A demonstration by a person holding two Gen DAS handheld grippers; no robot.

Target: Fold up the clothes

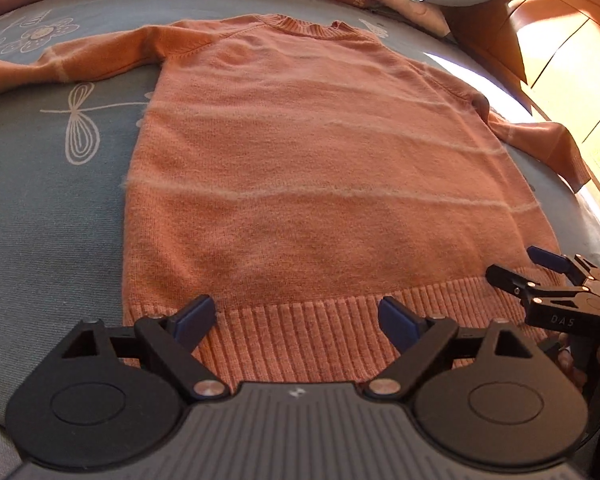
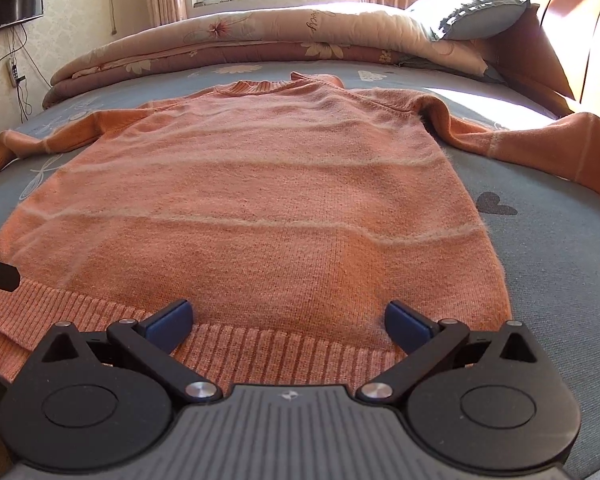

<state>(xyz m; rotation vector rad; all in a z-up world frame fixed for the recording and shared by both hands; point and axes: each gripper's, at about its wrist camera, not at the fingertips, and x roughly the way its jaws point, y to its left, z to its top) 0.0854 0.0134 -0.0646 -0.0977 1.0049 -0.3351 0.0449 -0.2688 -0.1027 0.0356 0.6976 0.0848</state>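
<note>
Flat on the bed point(image 1: 40, 220) lies an orange sweater point(image 1: 320, 184); both grippers, left gripper point(image 1: 296, 316) and right gripper point(image 2: 288, 320), hover over its hem, fingers released.

Left tongs point(image 1: 296, 316): jaws spread wide, nothing clamped. Right tongs point(image 2: 288, 320): jaws fully spread, nothing clamped, positioned just right of the left tongs.

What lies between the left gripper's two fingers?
Only the sweater's ribbed hem, lying flat on the bedsheet; the left gripper stands open over it, seen in the left wrist view.
</note>
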